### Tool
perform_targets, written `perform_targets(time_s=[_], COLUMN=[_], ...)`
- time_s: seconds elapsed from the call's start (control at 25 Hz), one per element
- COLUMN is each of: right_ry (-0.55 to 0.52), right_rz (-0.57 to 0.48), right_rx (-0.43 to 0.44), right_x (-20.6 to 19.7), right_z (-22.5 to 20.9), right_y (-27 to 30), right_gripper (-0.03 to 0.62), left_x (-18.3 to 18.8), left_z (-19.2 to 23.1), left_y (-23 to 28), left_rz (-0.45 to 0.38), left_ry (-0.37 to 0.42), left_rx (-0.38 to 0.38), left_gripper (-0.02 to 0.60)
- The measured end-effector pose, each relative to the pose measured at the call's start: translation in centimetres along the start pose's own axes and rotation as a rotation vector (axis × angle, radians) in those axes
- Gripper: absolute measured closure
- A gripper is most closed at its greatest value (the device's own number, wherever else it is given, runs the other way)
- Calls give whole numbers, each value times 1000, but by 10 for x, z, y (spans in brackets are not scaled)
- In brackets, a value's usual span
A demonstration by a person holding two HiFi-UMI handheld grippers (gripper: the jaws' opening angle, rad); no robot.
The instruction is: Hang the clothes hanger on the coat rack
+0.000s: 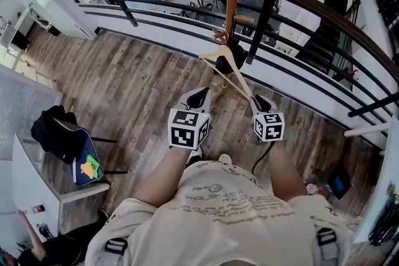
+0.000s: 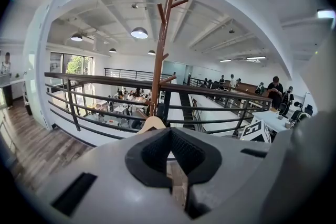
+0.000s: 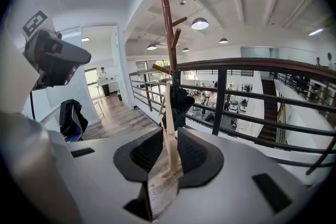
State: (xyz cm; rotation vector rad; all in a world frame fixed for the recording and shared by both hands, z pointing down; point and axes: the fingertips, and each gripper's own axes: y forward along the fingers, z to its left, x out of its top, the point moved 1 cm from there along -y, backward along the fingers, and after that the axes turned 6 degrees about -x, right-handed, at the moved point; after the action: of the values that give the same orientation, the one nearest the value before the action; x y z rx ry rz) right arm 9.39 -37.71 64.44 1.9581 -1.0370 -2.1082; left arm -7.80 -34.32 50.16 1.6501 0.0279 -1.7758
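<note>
We hold the wooden clothes hanger [image 3: 169, 123] by one arm's end, clamped between our right gripper's [image 3: 168, 152] jaws, its hook close by the coat rack [image 3: 169, 23] ahead, while the left gripper [image 2: 169, 136] is closed on nothing, so next we'd probably lift the hook over a peg.

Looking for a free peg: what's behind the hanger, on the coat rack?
A dark bundle, garment or bag, hangs against the coat rack behind the hanger held by the right gripper. It covers any pegs there.
</note>
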Motion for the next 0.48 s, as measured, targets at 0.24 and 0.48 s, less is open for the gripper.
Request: perform_targets(time_s=[0.24,0.48], right_ry=[3,34], right_rz=[-15,-147], right_rx=[-19,-61], right_x=[11,53], right_z=[1,5], right_y=[-1,-17], right_gripper=[514,582], left_x=[10,21], left_z=[5,11], left_y=[-1,5], left_rz=[-14,-44], left_ry=[5,5], left_rx=[-12,-25], left_gripper=[578,578])
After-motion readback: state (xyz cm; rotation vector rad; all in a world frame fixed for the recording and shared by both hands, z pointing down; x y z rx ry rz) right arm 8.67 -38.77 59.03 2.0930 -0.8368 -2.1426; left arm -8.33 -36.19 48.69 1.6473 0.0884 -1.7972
